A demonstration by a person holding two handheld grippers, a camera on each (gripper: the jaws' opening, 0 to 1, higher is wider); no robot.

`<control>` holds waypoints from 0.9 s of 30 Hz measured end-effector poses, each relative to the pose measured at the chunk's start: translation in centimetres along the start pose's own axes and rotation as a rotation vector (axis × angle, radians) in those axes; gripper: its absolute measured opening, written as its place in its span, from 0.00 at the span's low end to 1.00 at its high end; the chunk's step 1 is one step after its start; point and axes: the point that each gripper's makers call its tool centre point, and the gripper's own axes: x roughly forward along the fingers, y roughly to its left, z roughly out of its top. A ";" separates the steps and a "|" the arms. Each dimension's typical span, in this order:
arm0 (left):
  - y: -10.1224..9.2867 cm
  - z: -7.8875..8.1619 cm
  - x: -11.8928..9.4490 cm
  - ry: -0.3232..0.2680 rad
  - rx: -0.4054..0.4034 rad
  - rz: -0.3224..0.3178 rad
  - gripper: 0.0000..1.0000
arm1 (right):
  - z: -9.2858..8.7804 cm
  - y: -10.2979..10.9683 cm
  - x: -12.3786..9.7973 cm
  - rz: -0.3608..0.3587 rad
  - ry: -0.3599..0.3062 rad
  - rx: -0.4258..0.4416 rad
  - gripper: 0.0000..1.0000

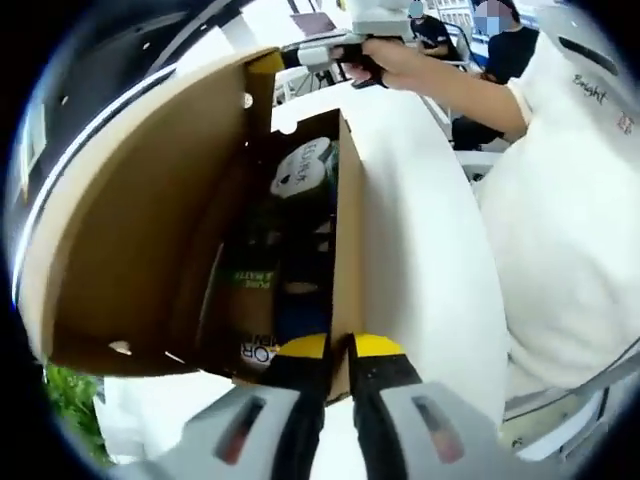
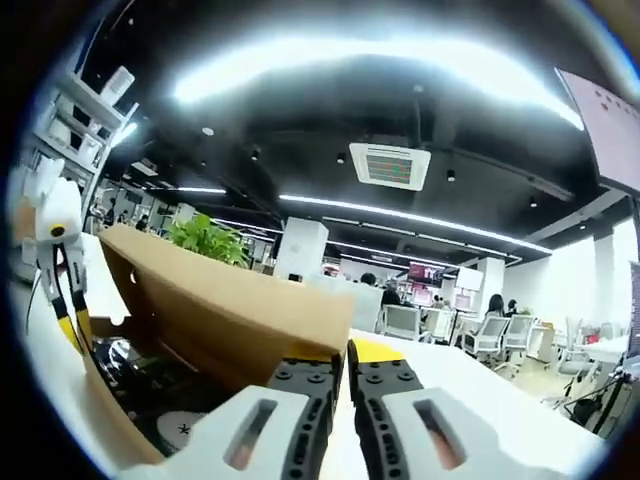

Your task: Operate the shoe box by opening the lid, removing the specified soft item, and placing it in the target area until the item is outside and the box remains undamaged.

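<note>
The brown shoe box (image 1: 348, 250) stands open on a white table (image 1: 420, 260), its lid (image 1: 140, 220) swung up to the left. Inside lie a white pack with a dark print (image 1: 305, 165), a dark green packet (image 1: 250, 285) and something blue (image 1: 300, 315). My left gripper (image 1: 340, 348) is shut on the box's near side wall, one yellow tip on each face. My right gripper (image 1: 315, 55), held by a hand, grips the lid's far corner. In the right gripper view the right gripper (image 2: 345, 365) is shut on the raised lid (image 2: 200, 300), and the left gripper (image 2: 65, 300) shows at the left.
A person in a white shirt (image 1: 570, 210) stands close on the right of the table. A green plant (image 2: 210, 240) rises behind the lid. Office chairs (image 2: 480, 335) and seated people are farther back. A shelf unit (image 2: 80, 120) stands at the left.
</note>
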 end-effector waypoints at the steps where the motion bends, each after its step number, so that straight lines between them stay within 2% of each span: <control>1: -0.1 0.0 0.0 0.006 0.021 -0.009 0.06 | 0.1 0.0 0.2 0.013 0.008 -0.015 0.02; 5: -0.3 0.0 0.1 0.023 0.023 -0.013 0.04 | 0.2 -0.2 0.4 0.034 0.033 -0.026 0.02; 7: -0.4 0.0 0.1 0.024 -0.022 -0.023 0.04 | 0.1 -0.3 0.3 0.024 0.032 -0.033 0.02; 9: -0.3 0.0 0.1 0.029 -0.027 -0.027 0.04 | 0.0 -0.2 0.3 0.019 0.012 0.002 0.02; 12: -0.4 0.0 0.1 0.024 0.000 -0.035 0.04 | -0.1 -0.3 0.2 0.014 0.016 0.023 0.01; 14: -0.3 -0.1 0.0 0.032 -0.033 -0.020 0.04 | 0.1 -0.3 0.4 0.022 0.025 0.035 0.01; 16: -0.3 0.0 0.1 0.032 0.033 -0.027 0.05 | 0.2 -0.4 0.5 0.013 0.039 0.036 0.01; 21: -0.2 0.0 0.0 0.011 0.029 -0.011 0.05 | 0.4 -0.2 0.9 0.012 0.070 0.033 0.01; 23: -0.2 0.0 0.0 0.027 -0.017 -0.017 0.05 | 0.3 -0.3 1.0 0.029 0.091 0.037 0.01; 27: -0.3 0.0 0.1 0.043 0.010 -0.016 0.05 | 0.3 -0.2 1.2 0.028 0.098 0.056 0.01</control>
